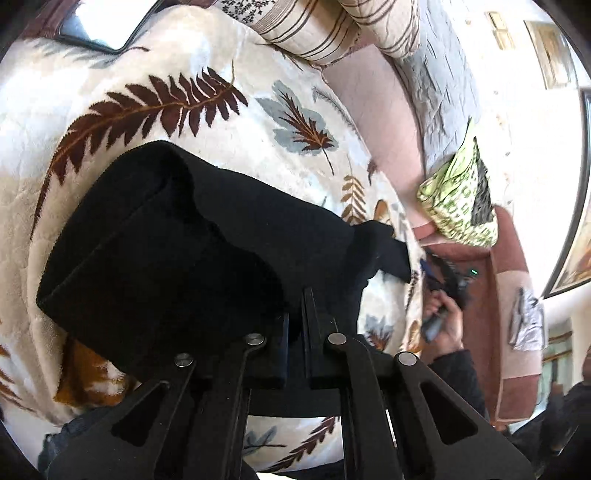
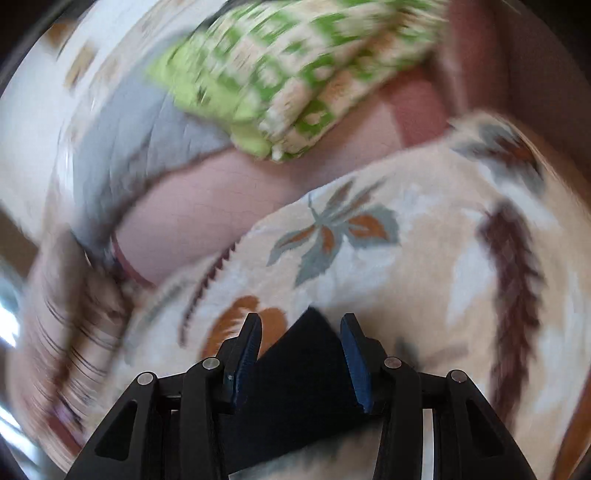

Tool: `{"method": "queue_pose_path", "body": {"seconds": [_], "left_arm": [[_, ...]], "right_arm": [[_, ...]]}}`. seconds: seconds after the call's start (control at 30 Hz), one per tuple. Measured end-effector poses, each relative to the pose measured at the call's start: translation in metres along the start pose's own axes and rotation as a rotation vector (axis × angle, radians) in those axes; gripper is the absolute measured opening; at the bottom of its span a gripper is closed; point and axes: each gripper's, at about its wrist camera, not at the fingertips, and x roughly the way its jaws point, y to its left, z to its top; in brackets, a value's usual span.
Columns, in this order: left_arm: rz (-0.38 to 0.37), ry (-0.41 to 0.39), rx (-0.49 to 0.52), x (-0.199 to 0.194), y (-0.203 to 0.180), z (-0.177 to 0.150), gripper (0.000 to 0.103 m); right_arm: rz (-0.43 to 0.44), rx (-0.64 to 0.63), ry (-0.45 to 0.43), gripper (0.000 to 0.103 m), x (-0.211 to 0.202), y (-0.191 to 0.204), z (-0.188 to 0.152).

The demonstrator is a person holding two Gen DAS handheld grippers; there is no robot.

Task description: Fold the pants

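Observation:
Black pants (image 1: 177, 236) lie folded over on a cream blanket with a leaf print (image 1: 240, 122). My left gripper (image 1: 295, 314) is shut on the near edge of the pants, which bunch up ahead of it. A corner of the pants (image 2: 306, 354) also shows in the blurred right wrist view, between the fingers of my right gripper (image 2: 301, 328). The blue pads (image 2: 352, 354) stand apart and do not press the cloth. The right gripper (image 1: 443, 273) also shows in the left wrist view, hand-held at the far end of the pants.
A green patterned cushion (image 1: 461, 199) lies on the pink sofa seat (image 1: 376, 110) beyond the blanket. It also shows in the right wrist view (image 2: 288, 74). A striped pillow (image 1: 325, 29) and a grey quilt (image 1: 443, 85) lie at the back. A dark phone-like slab (image 1: 103, 26) lies at top left.

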Motion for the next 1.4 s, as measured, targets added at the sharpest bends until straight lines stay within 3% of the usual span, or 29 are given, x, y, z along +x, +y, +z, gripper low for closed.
{"method": "queue_pose_path", "body": {"seconds": [0.1, 0.13, 0.2, 0.23, 0.27, 0.33, 0.5, 0.63, 0.77, 0.9, 1.0, 1.1, 1.17, 1.23, 1.3, 1.4], "left_arm": [[-0.01, -0.012, -0.004, 0.0, 0.001, 0.001, 0.004], [-0.008, -0.014, -0.001, 0.001, 0.001, 0.001, 0.004], [-0.006, -0.013, 0.004, 0.003, 0.001, 0.003, 0.004], [-0.001, -0.018, 0.002, 0.004, 0.001, 0.004, 0.004], [-0.005, -0.019, 0.003, 0.003, 0.003, 0.006, 0.004], [-0.022, -0.03, 0.003, 0.001, 0.004, 0.009, 0.004], [-0.095, -0.077, 0.02, -0.016, 0.001, 0.009, 0.004], [-0.106, -0.163, 0.066, -0.046, -0.012, 0.023, 0.004], [-0.088, -0.242, 0.103, -0.071, -0.027, 0.051, 0.004], [-0.052, -0.257, 0.117, -0.064, -0.033, 0.085, 0.004], [0.007, -0.272, 0.099, -0.041, -0.032, 0.108, 0.004], [0.1, -0.289, 0.084, -0.004, -0.025, 0.125, 0.004], [0.158, -0.274, 0.06, 0.022, -0.015, 0.134, 0.004], [0.213, -0.261, 0.033, 0.038, -0.008, 0.139, 0.004], [0.262, -0.255, 0.004, 0.047, -0.001, 0.142, 0.004], [0.273, -0.275, 0.004, 0.041, 0.003, 0.143, 0.008]], "right_arm": [[-0.035, -0.193, 0.178, 0.042, 0.044, 0.015, 0.006], [-0.033, -0.221, 0.201, 0.042, 0.051, 0.016, 0.005], [-0.109, -0.284, 0.227, 0.039, 0.067, 0.021, 0.001], [-0.1, -0.281, 0.234, 0.021, 0.069, 0.021, -0.001], [-0.056, -0.268, 0.227, 0.011, 0.066, 0.023, -0.002], [-0.01, -0.273, 0.168, 0.007, 0.048, 0.028, -0.003], [0.049, -0.297, -0.018, 0.007, -0.041, 0.048, -0.014], [0.1, -0.258, -0.162, 0.007, -0.134, 0.05, -0.043], [0.171, -0.216, -0.304, 0.007, -0.22, 0.044, -0.098], [0.242, -0.164, -0.353, 0.007, -0.266, 0.032, -0.138], [0.265, -0.125, -0.359, 0.007, -0.278, 0.021, -0.153], [0.203, -0.102, -0.328, 0.007, -0.258, 0.006, -0.151], [0.152, -0.08, -0.298, 0.007, -0.223, -0.016, -0.138], [0.049, -0.153, -0.308, 0.013, -0.199, -0.02, -0.13], [-0.14, -0.222, -0.292, 0.02, -0.173, -0.021, -0.124], [-0.169, -0.192, -0.26, 0.022, -0.164, -0.03, -0.127]]}}
